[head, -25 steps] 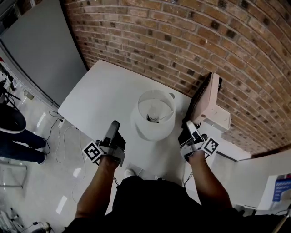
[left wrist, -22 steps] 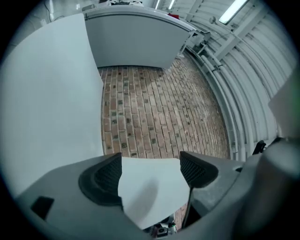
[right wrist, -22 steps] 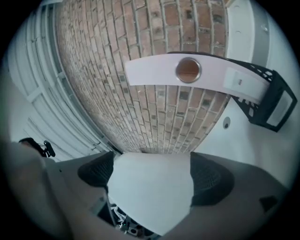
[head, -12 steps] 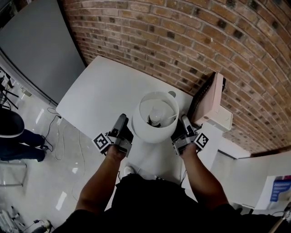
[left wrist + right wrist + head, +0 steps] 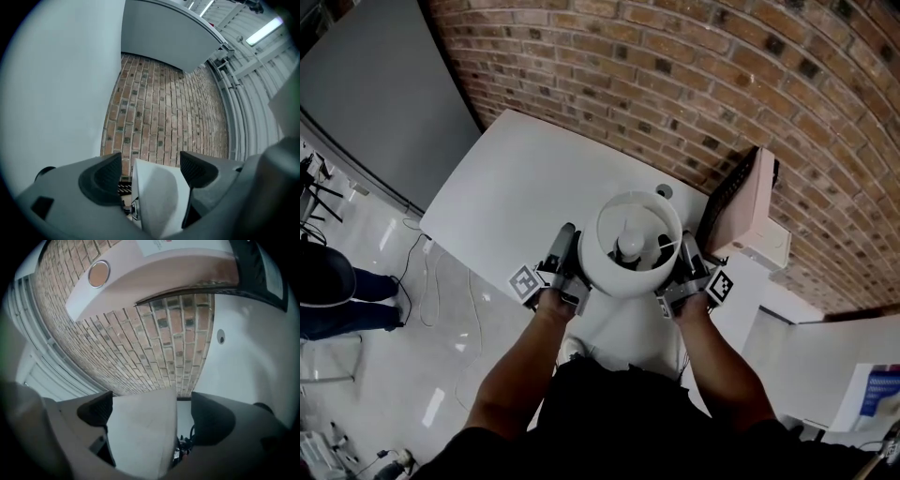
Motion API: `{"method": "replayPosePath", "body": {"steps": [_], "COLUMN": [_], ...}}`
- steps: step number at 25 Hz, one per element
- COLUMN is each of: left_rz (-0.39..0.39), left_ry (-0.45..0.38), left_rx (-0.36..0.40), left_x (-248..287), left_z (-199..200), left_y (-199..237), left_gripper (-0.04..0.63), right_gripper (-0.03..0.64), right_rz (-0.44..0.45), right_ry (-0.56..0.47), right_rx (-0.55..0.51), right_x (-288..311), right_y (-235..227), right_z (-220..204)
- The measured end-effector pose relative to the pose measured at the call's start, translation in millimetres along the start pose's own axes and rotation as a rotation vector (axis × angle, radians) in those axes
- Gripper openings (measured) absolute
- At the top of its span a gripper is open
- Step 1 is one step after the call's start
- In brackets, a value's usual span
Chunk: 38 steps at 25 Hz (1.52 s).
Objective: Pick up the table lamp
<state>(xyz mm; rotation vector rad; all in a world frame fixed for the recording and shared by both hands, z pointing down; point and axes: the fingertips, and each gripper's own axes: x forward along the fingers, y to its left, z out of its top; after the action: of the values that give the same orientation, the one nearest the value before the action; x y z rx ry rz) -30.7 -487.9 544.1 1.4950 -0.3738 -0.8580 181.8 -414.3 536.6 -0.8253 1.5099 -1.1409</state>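
Observation:
The table lamp (image 5: 637, 246) stands near the front of the white table (image 5: 516, 192); I look down into its round white shade at the bulb. My left gripper (image 5: 567, 248) sits against the shade's left side and my right gripper (image 5: 682, 261) against its right side. In the left gripper view the shade's white wall (image 5: 159, 199) runs between the jaws of the left gripper (image 5: 151, 169), with a dark gap beside one pad. In the right gripper view the shade's wall (image 5: 140, 437) lies between the wide jaws of the right gripper (image 5: 151, 409), with a gap at the right pad.
A pinkish flat box with a black face (image 5: 748, 206) stands on edge just right of the lamp. The brick wall (image 5: 694, 84) runs behind the table. A round hole (image 5: 664, 191) is in the tabletop behind the lamp. A person (image 5: 328, 281) stands on the floor at the left.
Both grippers have moved forward and inward from the table's near edge to either side of the lamp shade, and its wall now lies between each pair of jaws.

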Motion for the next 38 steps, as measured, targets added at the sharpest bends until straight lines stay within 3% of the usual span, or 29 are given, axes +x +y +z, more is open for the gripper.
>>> {"method": "replayPosePath", "body": {"steps": [10,17,22,27,38], "left_rz": [-0.059,-0.034,-0.042,-0.084,-0.088], "left_ry": [0.053,0.058,0.067,0.082,0.079], "left_rx": [-0.036,-0.009,-0.033,-0.042,-0.051], "left_x": [18,18,18,19,13], "left_z": [-23,-23,-25,-30,-41], "left_y": [-8,-4,-5,-19,-54], "left_gripper": [0.378,0.377,0.376,0.376,0.376], "right_gripper": [0.516,0.517,0.489,0.491,0.489], "right_rz": [0.025,0.051,0.063,0.076,0.079], "right_ry": [-0.001,0.017,0.023,0.025,0.023], "right_rx": [0.057,0.068,0.071,0.064,0.052], "right_x": [8,11,13,14,10], "right_y": [0,2,6,12,48], "right_z": [-4,-10,-13,-12,-21]}}
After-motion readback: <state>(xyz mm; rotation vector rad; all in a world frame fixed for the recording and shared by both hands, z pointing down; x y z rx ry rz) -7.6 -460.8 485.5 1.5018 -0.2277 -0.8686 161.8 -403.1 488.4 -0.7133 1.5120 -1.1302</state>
